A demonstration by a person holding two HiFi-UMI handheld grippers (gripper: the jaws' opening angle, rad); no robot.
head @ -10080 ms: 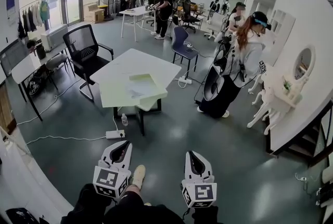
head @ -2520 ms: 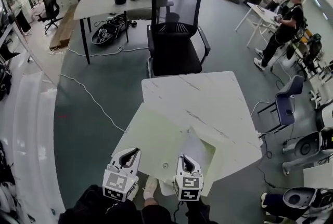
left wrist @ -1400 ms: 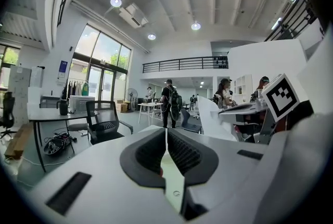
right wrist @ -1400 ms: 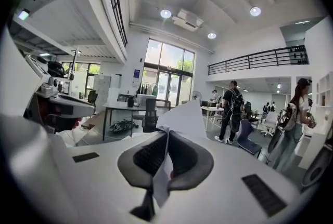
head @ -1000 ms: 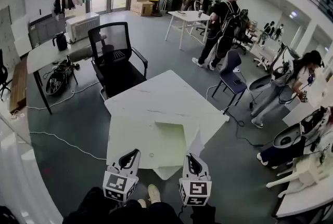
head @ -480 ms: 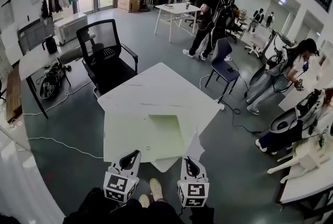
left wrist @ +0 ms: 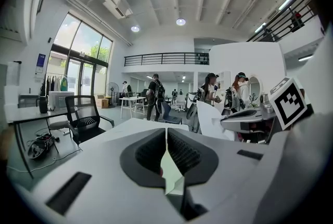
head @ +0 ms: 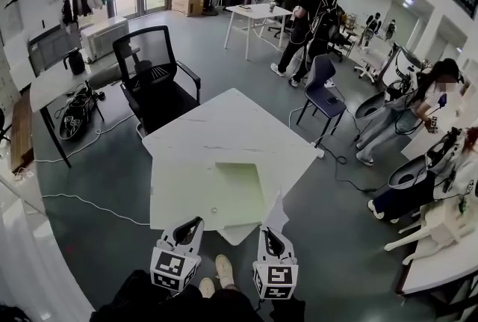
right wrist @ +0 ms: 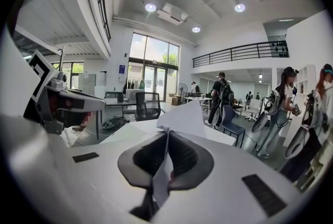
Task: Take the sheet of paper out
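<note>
A pale green folder (head: 202,193) lies open on the white table (head: 224,126), reaching its near edge. My left gripper (head: 193,222) is shut on the folder's near edge, and a pale green strip (left wrist: 169,168) shows between its closed jaws (left wrist: 166,134). My right gripper (head: 267,232) is shut on a white sheet of paper (head: 278,210). The sheet stands up from the jaws, off the table's near right corner. In the right gripper view the sheet (right wrist: 184,116) rises above the closed gripper (right wrist: 167,137). The left gripper view shows the same sheet (left wrist: 210,119) to its right.
A black office chair (head: 153,74) stands behind the table and a blue chair (head: 325,81) to its right. A cable (head: 82,205) runs over the floor at the left. Several people stand further back and at the right. My shoe (head: 222,268) shows between the grippers.
Both grippers have drawn back a little toward me and down, staying shut. The white sheet came along with the right one, and the table's near edge now lies slightly farther off.
</note>
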